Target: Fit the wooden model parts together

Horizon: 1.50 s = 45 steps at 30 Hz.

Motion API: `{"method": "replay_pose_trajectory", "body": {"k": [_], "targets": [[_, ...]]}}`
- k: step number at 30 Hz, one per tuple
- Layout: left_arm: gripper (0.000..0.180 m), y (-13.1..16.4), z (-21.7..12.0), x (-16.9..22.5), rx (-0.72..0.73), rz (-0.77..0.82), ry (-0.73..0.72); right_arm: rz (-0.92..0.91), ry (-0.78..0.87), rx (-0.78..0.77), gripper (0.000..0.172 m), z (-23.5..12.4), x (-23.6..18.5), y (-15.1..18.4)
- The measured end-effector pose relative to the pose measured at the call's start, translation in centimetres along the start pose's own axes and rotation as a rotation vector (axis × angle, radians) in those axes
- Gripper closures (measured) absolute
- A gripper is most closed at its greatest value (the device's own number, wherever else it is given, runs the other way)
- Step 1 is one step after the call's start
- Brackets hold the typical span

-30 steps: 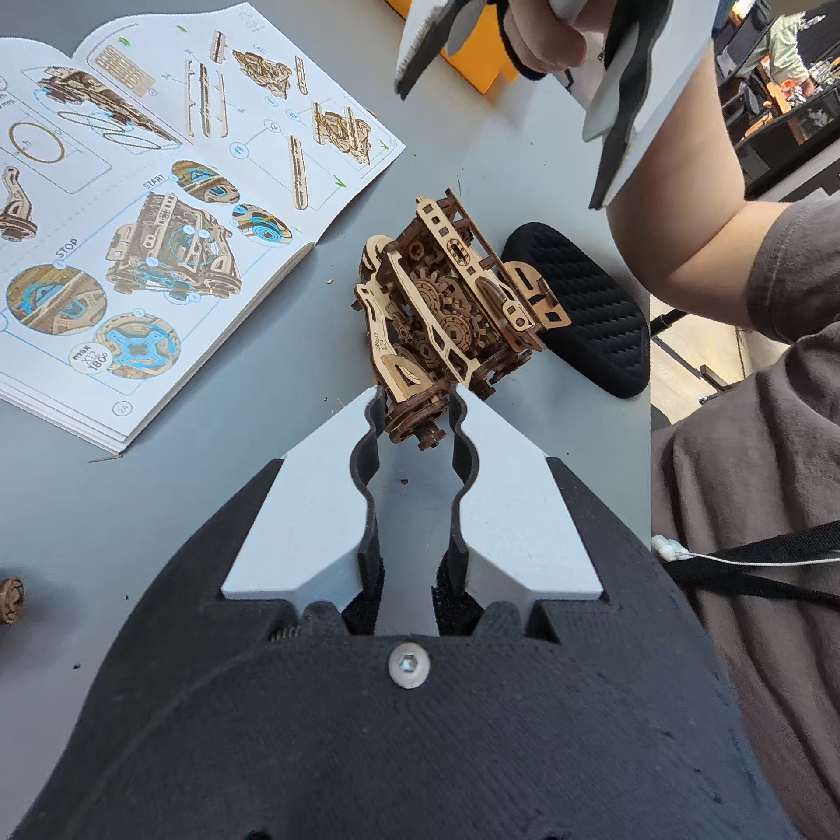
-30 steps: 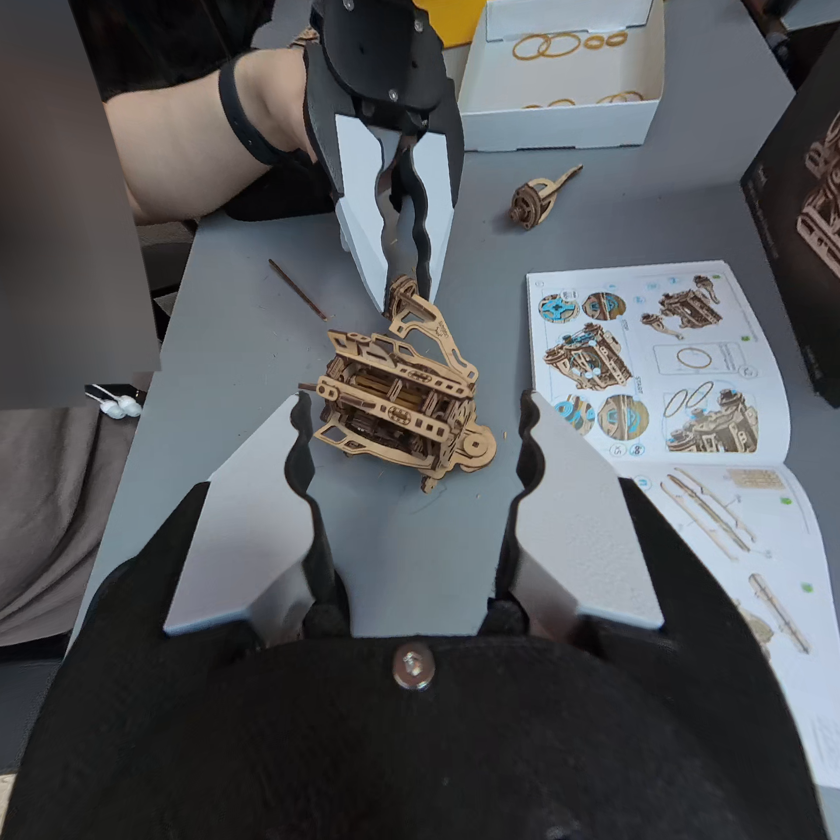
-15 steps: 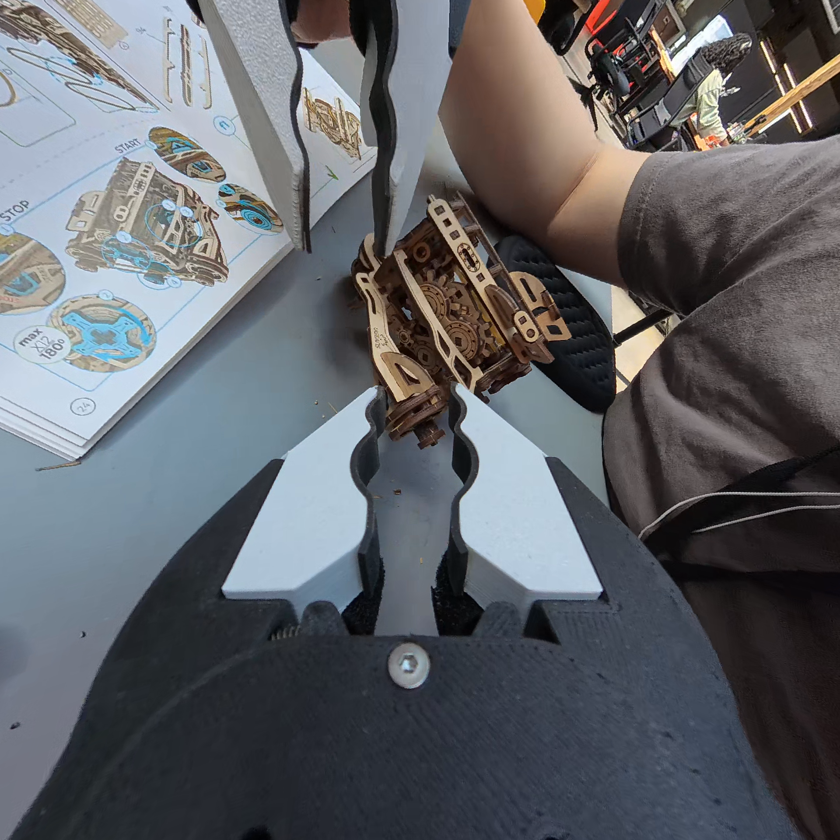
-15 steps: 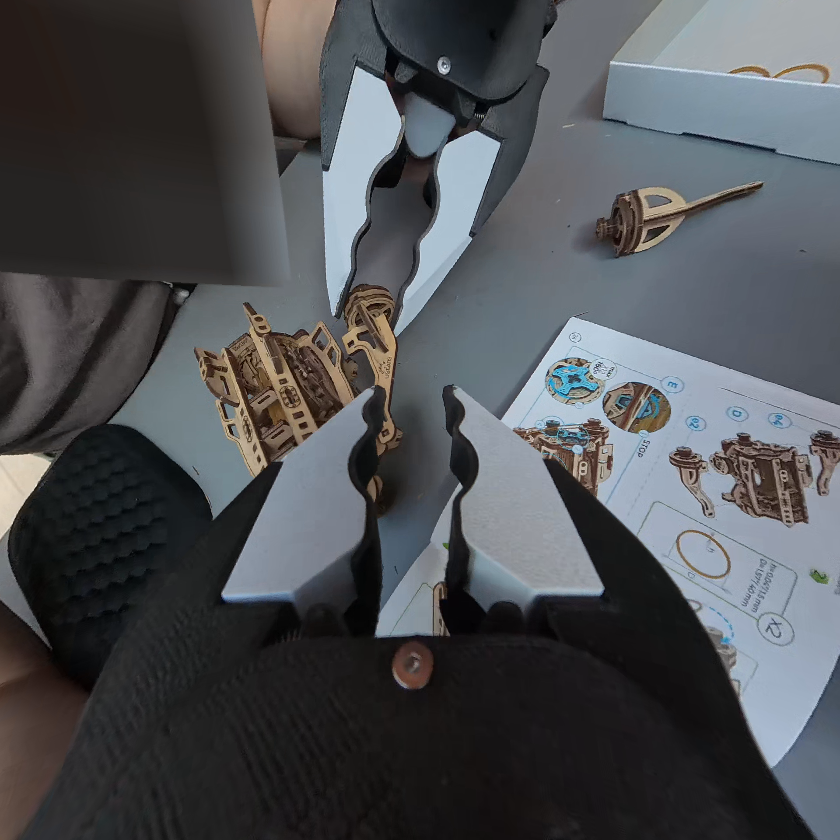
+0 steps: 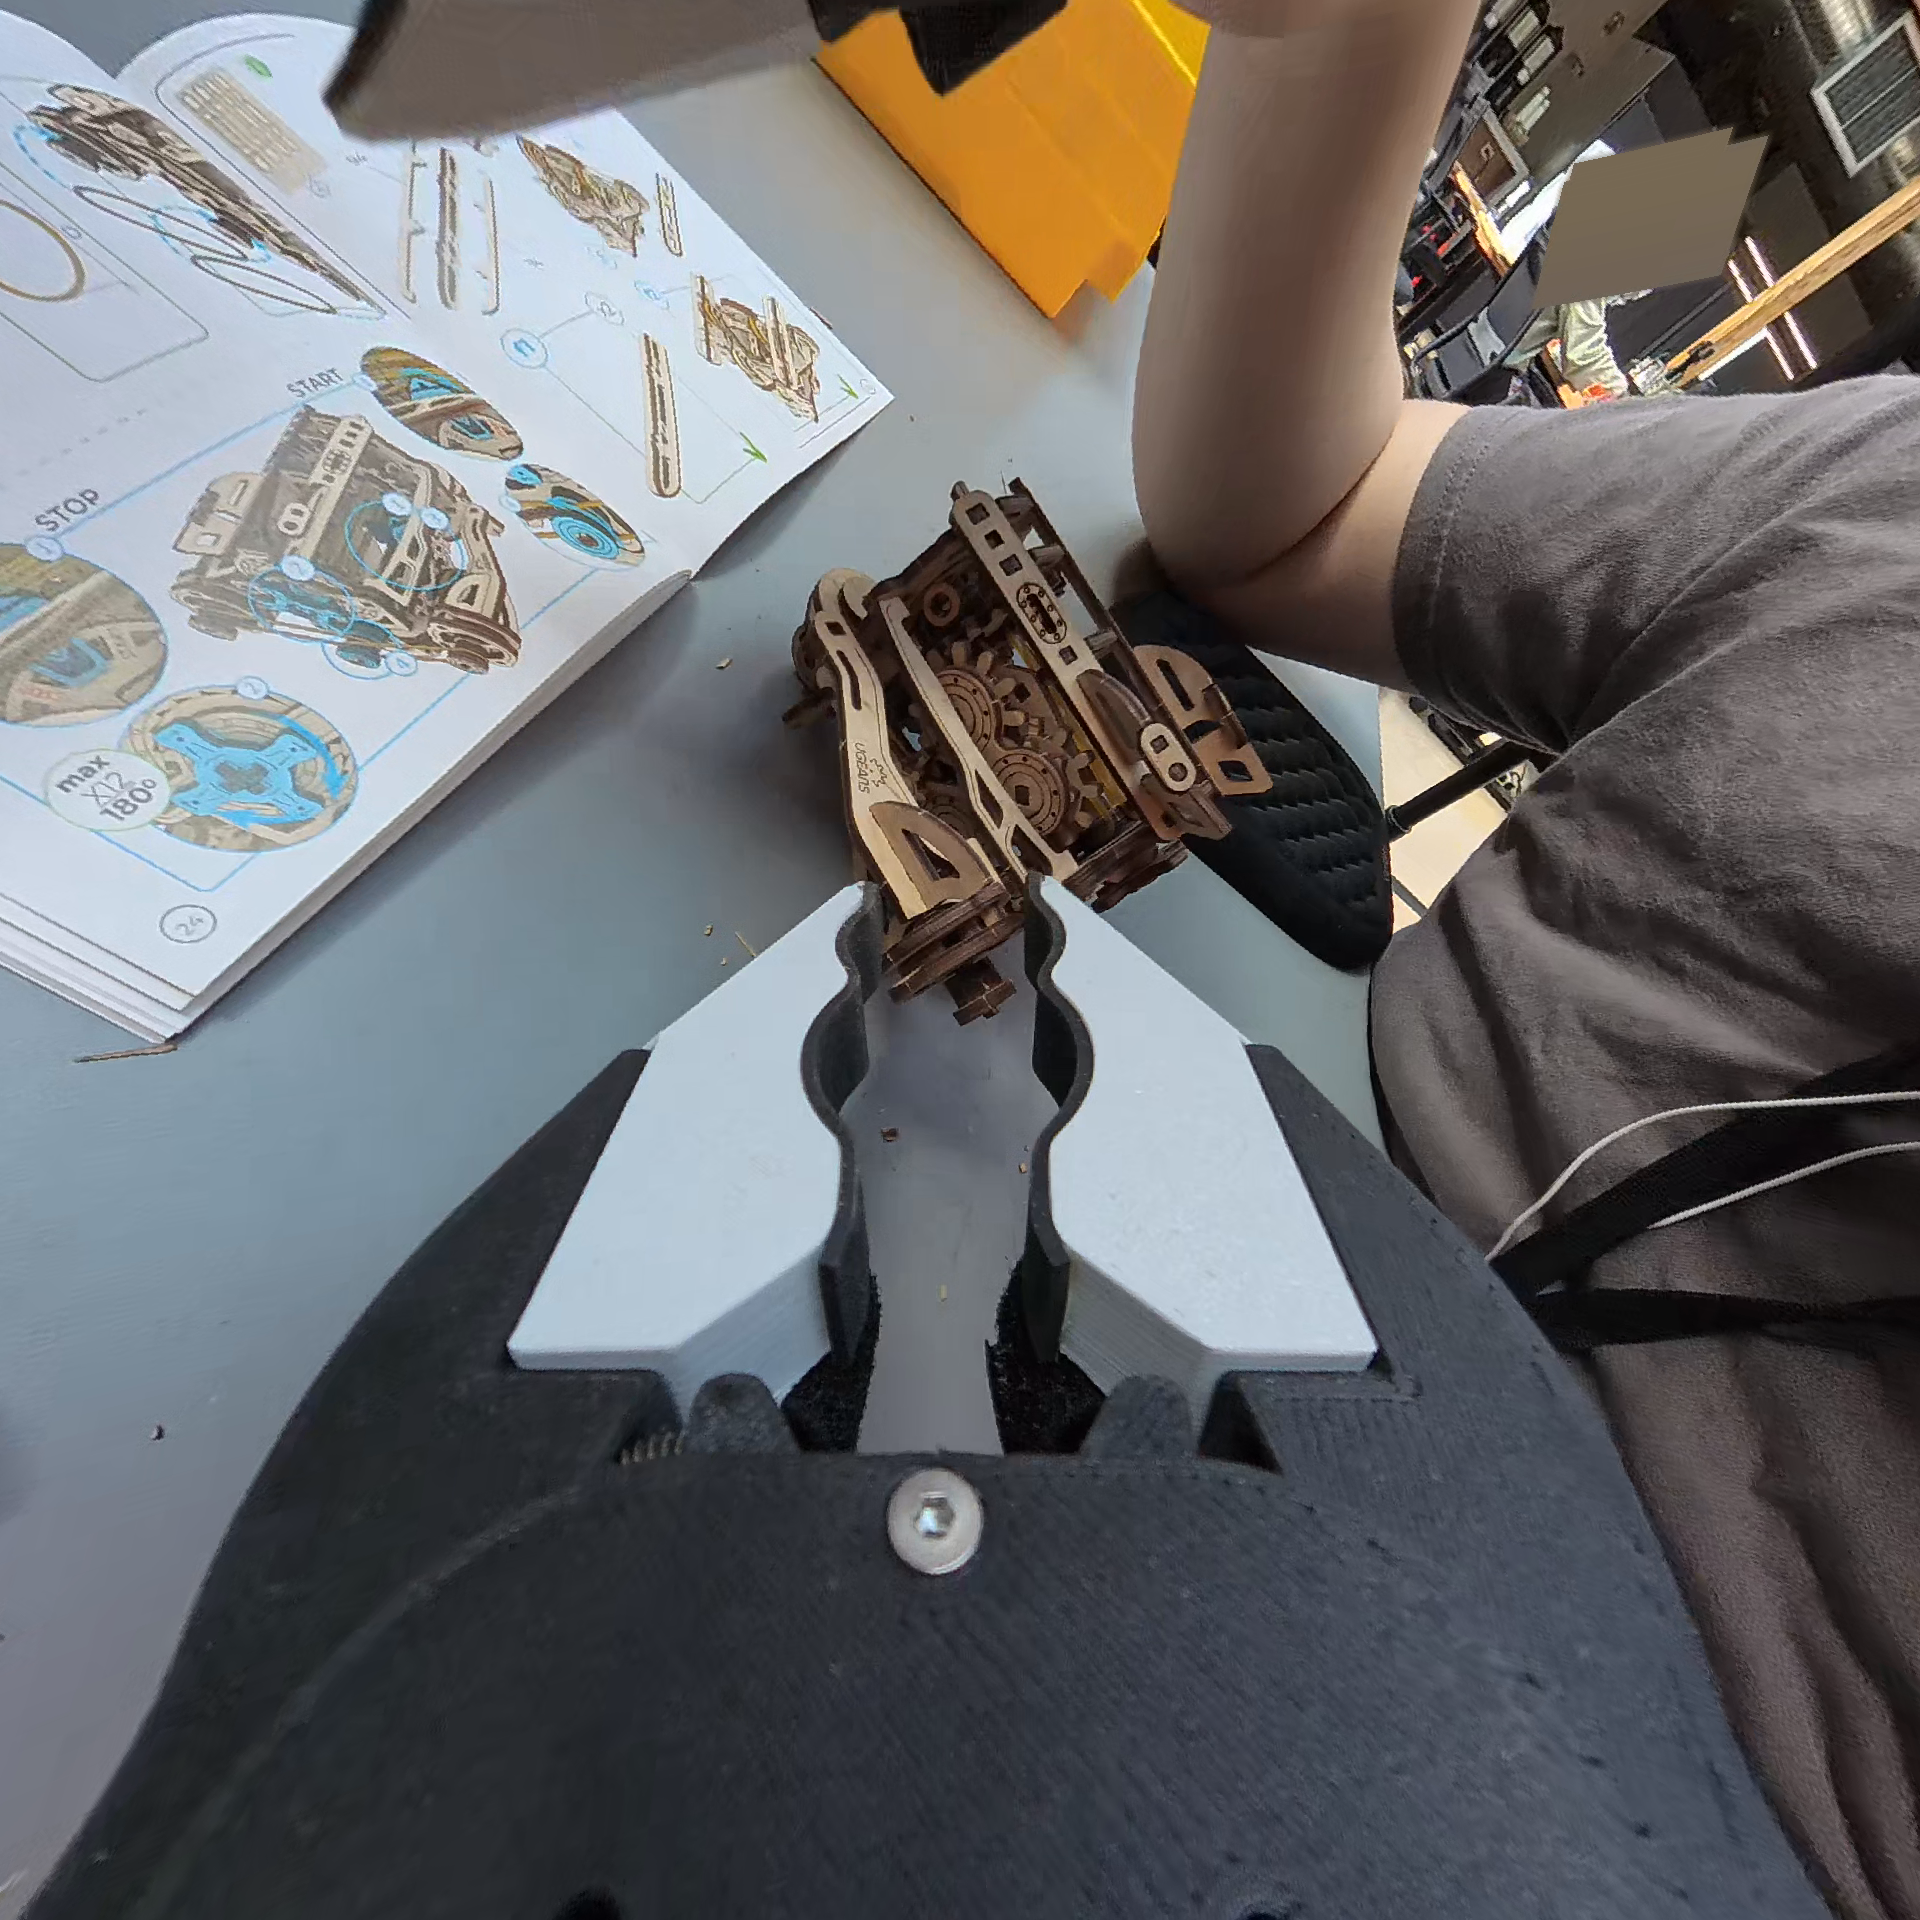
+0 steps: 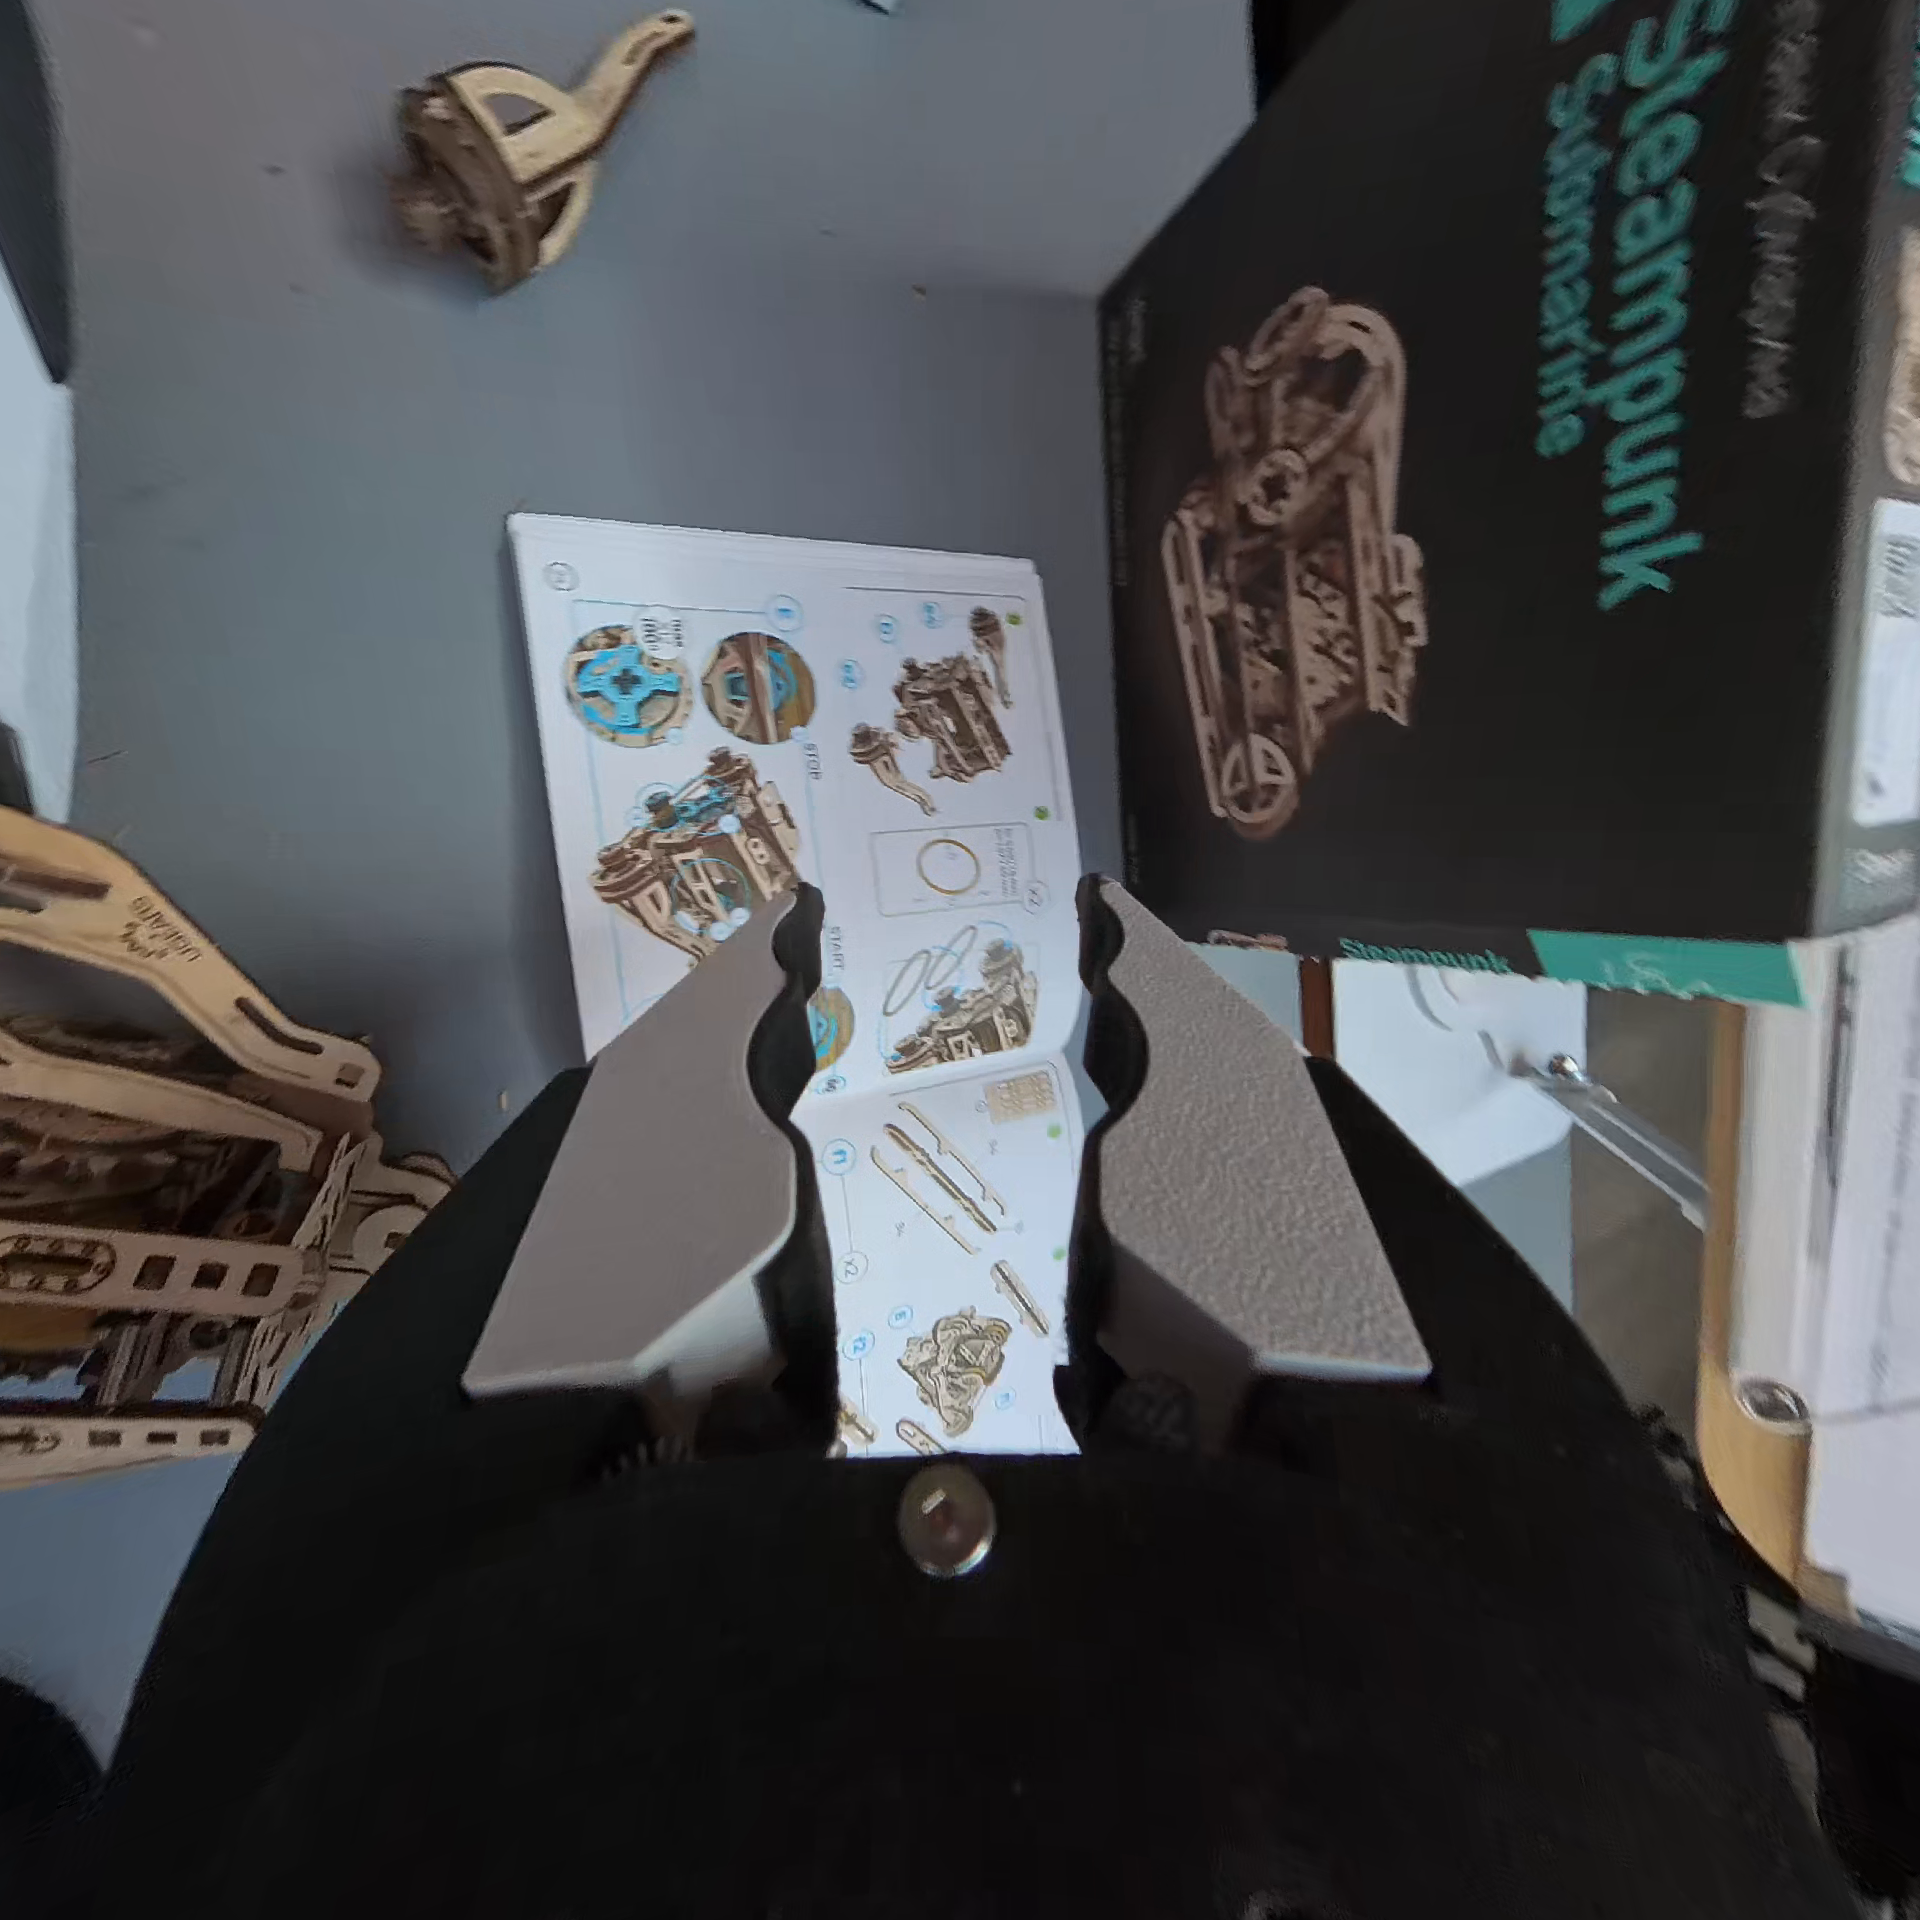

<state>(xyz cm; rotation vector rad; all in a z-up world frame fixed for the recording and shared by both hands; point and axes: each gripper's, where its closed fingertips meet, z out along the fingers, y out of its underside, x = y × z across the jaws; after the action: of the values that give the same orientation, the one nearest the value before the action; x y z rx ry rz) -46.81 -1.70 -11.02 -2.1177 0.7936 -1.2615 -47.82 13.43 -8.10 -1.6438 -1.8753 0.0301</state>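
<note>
Right gripper (image 6: 940,914) swung from model to booklet (image 6: 790,727), grey table (image 6: 312,520).

The tan gear-filled wooden model (image 5: 997,727) lies tilted on the grey table (image 5: 468,1091), a smaller wooden piece (image 6: 509,156) well apart.

A matte grey tabletop (image 5: 436,1039) fills most of both views under soft, even light. Past its far edge, the left wrist view opens onto a dim workshop: dark racks and equipment (image 5: 1475,260), a ventilation grille (image 5: 1870,94) high on the right, and a slanting pale wooden beam (image 5: 1808,281). Below the tabletop's edge a strip of light floor (image 5: 1434,748) shows. In the right wrist view the surroundings are blurred.
</note>
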Motion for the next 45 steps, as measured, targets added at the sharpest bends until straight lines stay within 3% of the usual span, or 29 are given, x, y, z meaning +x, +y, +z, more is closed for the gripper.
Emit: {"method": "replay_pose_trajectory", "body": {"k": [3,5,18,22,26,29,33,45], "targets": [[0.155,0.0,-0.1,0.1,0.007,0.018,-0.018,0.017,0.221,-0.039,0.124,-1.5,2.9,0.4],[0.155,0.1,-0.2,-0.1,0.009,0.036,-0.042,0.015,0.278,-0.057,0.125,-1.9,3.4,0.5],[0.155,-0.2,-0.5,-0.3,0.03,0.045,-0.069,-0.099,0.222,-0.096,0.124,-0.9,1.7,0.7],[0.155,0.1,-0.3,-0.7,0.014,-0.005,-0.07,-0.187,-0.152,-0.01,0.12,0.4,-2.7,0.1],[0.155,0.3,0.0,-1.1,-0.001,-0.066,-0.048,-0.407,-0.336,0.049,0.122,1.3,-4.4,-0.3],[0.155,0.4,0.0,-1.2,0.004,-0.091,-0.027,-0.441,-0.551,0.113,0.129,0.8,-6.8,-1.1],[0.155,0.4,0.0,-0.6,0.007,-0.135,0.033,-0.493,-0.748,0.089,0.141,0.2,-8.6,-0.8],[0.155,0.9,0.4,-0.2,-0.015,-0.127,0.066,-0.369,-1.27,0.058,0.149,-1.4,-11.1,2.2]]}}
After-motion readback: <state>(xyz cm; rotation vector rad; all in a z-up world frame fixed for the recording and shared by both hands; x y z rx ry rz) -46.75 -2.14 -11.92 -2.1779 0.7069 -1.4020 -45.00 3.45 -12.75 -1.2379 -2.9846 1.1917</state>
